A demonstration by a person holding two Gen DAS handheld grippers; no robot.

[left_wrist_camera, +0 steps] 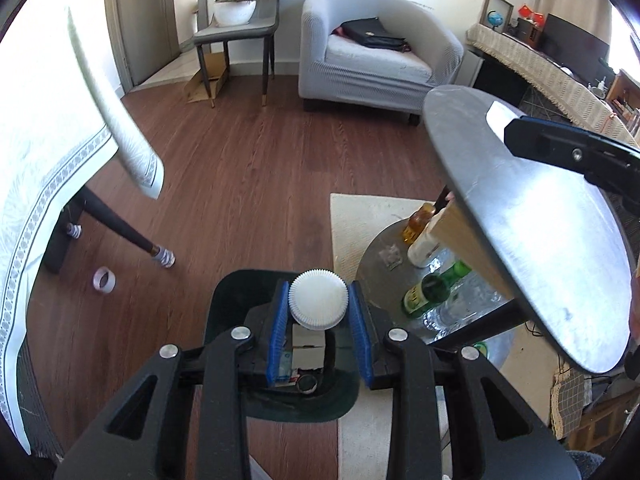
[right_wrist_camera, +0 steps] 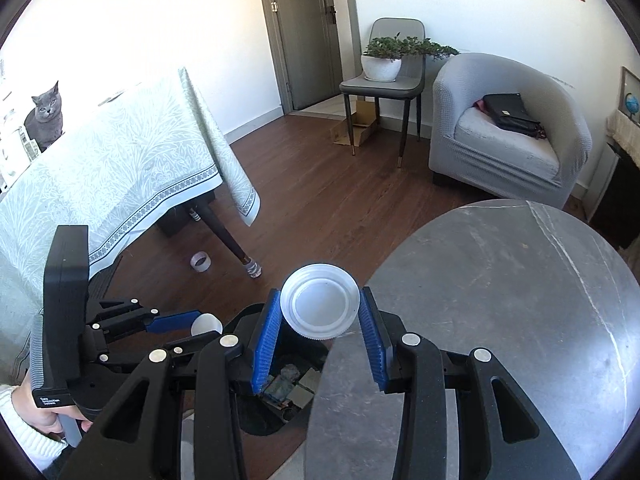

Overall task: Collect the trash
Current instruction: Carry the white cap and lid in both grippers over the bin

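Observation:
My left gripper (left_wrist_camera: 318, 304) is shut on a white ribbed paper cup (left_wrist_camera: 318, 300), held above a black trash bin (left_wrist_camera: 224, 304) that holds cartons and scraps. My right gripper (right_wrist_camera: 320, 312) is shut on a clear plastic lid (right_wrist_camera: 320, 306), held over the same bin (right_wrist_camera: 288, 384) at the edge of the round grey table (right_wrist_camera: 500, 300). The left gripper (right_wrist_camera: 176, 322) with its white cup (right_wrist_camera: 206, 324) shows at the left of the right wrist view. The right gripper's finger (left_wrist_camera: 560, 152) shows over the table top (left_wrist_camera: 532, 240) in the left wrist view.
A tape roll (left_wrist_camera: 104, 280) lies on the wood floor by a table leg (left_wrist_camera: 120, 228) under the cloth-covered table (right_wrist_camera: 100, 176). Bottles (left_wrist_camera: 428, 288) stand on a lower shelf. A grey armchair (left_wrist_camera: 376, 48), a chair with a plant (left_wrist_camera: 240, 12) and a cat (right_wrist_camera: 46, 116) are farther off.

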